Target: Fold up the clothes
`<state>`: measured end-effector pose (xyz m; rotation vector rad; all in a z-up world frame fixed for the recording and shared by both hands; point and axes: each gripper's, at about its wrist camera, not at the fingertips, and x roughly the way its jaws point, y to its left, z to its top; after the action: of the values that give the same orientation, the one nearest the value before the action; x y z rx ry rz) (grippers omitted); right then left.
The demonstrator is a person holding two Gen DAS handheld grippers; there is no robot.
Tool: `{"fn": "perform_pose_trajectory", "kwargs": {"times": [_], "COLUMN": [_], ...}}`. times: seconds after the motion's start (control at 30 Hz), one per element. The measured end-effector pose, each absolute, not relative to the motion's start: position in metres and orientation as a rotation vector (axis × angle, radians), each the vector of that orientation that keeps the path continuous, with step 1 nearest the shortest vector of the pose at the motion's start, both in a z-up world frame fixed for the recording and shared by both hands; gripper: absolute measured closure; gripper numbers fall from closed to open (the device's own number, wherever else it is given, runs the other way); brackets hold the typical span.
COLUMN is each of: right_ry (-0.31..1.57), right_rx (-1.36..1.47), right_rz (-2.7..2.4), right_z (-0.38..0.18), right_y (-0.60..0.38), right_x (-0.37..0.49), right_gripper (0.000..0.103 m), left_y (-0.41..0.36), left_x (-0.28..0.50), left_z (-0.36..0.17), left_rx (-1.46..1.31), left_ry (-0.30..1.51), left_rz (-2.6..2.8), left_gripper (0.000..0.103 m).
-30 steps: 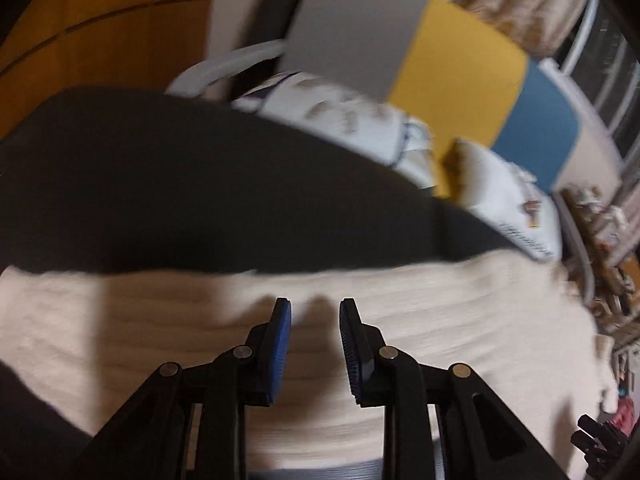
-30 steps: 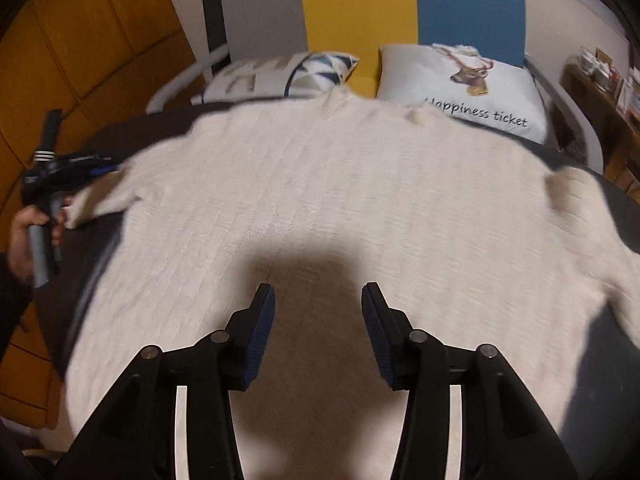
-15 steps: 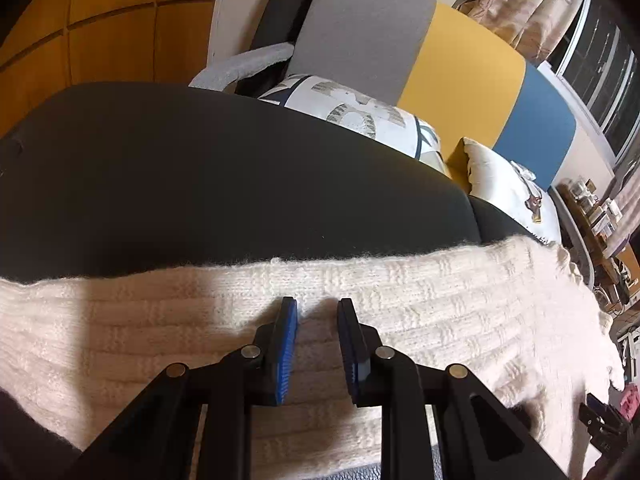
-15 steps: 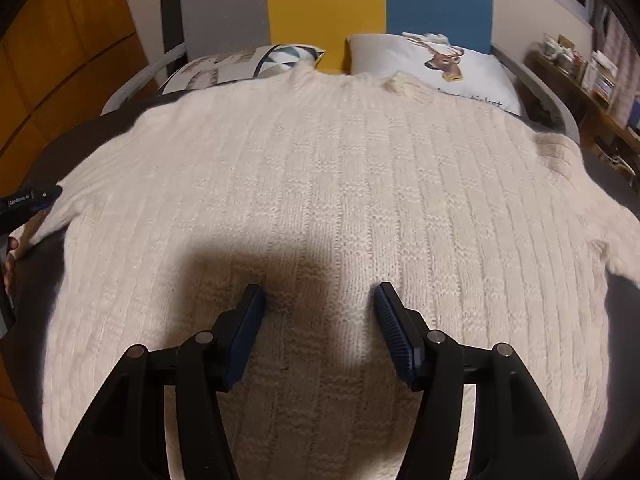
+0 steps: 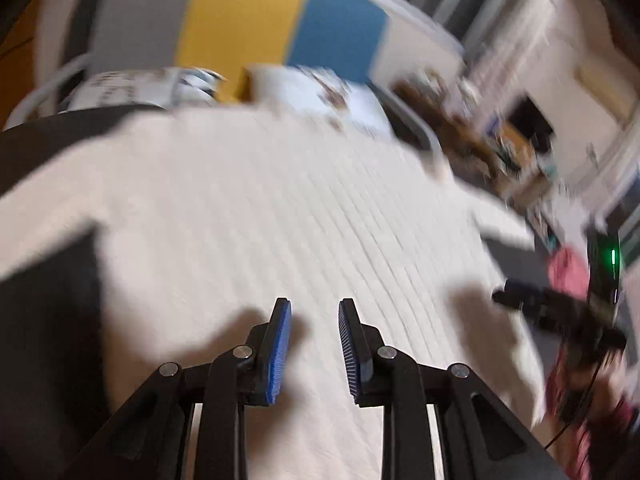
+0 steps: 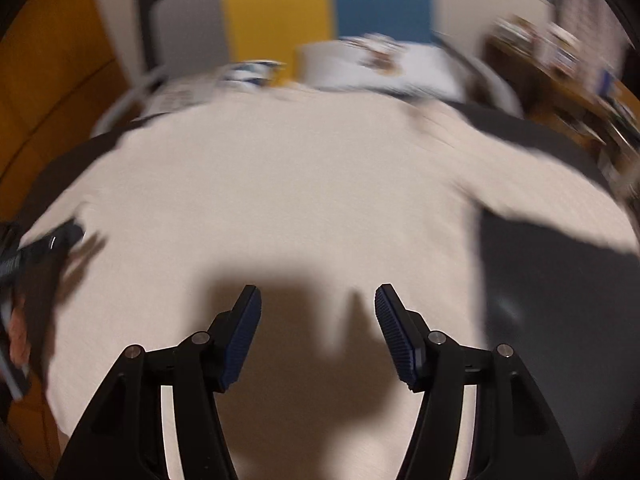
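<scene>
A cream ribbed knit sweater (image 5: 280, 208) lies spread flat on a dark surface (image 5: 44, 312); it also shows in the right wrist view (image 6: 300, 184), with a sleeve (image 6: 560, 196) reaching right. My left gripper (image 5: 314, 312) is open and empty, hovering over the sweater's body. My right gripper (image 6: 318, 300) is wide open and empty above the sweater's lower part. The right gripper shows at the right edge of the left wrist view (image 5: 552, 308). The left gripper shows at the left edge of the right wrist view (image 6: 44, 244). Both views are blurred.
A sofa back (image 6: 280, 12) in grey, yellow and blue stands behind, with two printed cushions (image 6: 380, 64) against it. Wooden panelling (image 6: 48, 68) is at the left. Cluttered shelves (image 5: 504, 152) are at the right.
My left gripper has let go of the sleeve edge, opened and swung right over the sweater's body. My right gripper has opened wider and pulled back a little.
</scene>
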<state>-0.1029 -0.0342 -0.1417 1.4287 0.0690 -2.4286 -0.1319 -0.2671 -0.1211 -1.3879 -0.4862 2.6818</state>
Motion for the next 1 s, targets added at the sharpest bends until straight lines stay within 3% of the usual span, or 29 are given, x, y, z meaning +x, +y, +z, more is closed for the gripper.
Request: {"fn": "perform_pose_trajectory", "kwargs": {"times": [0.1, 0.23, 0.43, 0.67, 0.77, 1.0], "right_ry": [-0.021, 0.027, -0.035, -0.171, -0.103, 0.148], "right_rx": [1.469, 1.368, 1.388, 1.27, 1.33, 1.606], "right_rz": [-2.401, -2.432, -2.283, -2.572, -2.72, -2.794], "right_z": [-0.167, -0.169, -0.16, -0.113, -0.111, -0.144], "right_y": [-0.005, -0.01, -0.004, 0.107, 0.151, 0.203], "right_x": [-0.079, -0.051, -0.064, -0.156, -0.219, -0.332], "right_gripper": [0.04, 0.039, 0.025, 0.025, 0.025, 0.025], "left_y": [-0.248, -0.245, -0.24, -0.179, -0.144, -0.107], "left_x": [-0.114, -0.109, -0.155, -0.253, -0.29, -0.347], "left_z": [-0.133, -0.132, -0.111, -0.088, -0.091, -0.127], "left_rx": [-1.375, -1.394, -1.449, -1.233, -1.174, -1.272], "left_ry": [-0.319, -0.304, -0.244, -0.118, -0.008, 0.009], "left_rz": [2.741, 2.729, 2.679, 2.63, 2.615, 2.575], "left_gripper": [0.08, 0.08, 0.079, 0.079, 0.079, 0.079]}}
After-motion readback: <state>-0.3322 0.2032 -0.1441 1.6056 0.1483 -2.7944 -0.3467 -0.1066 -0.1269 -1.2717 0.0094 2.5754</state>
